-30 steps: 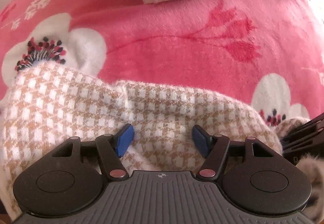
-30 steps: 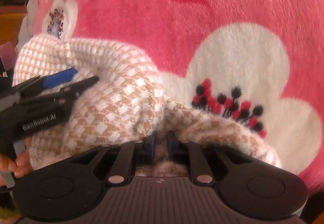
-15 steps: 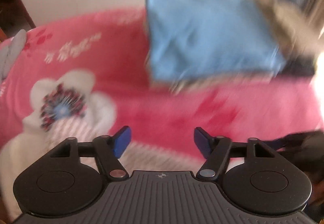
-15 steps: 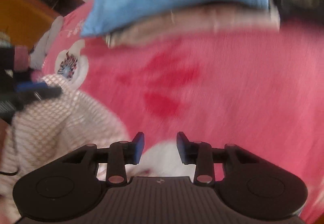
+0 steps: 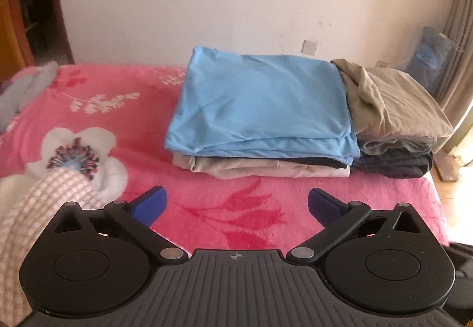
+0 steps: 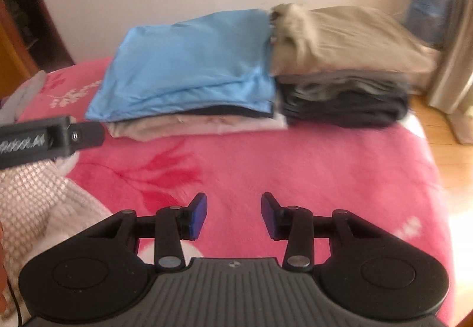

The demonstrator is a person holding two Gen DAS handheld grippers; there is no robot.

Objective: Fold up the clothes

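Left wrist view: the left gripper [image 5: 237, 204] hangs over the pink floral blanket [image 5: 224, 200], its blue fingers [image 5: 150, 204] wide apart, opening, with nothing between them. The checked sweater [image 5: 44, 202] lies at lower left on the bed. A folded blue garment [image 5: 260, 102] tops one stack by the wall; a khaki garment [image 5: 393, 105] tops the neighbouring stack. The right gripper [image 6: 233, 214] is also empty, fingers apart and opening.

Left tongs [image 5: 237, 204] opening wide, empty, right tongs [image 6: 234, 216] opening, empty
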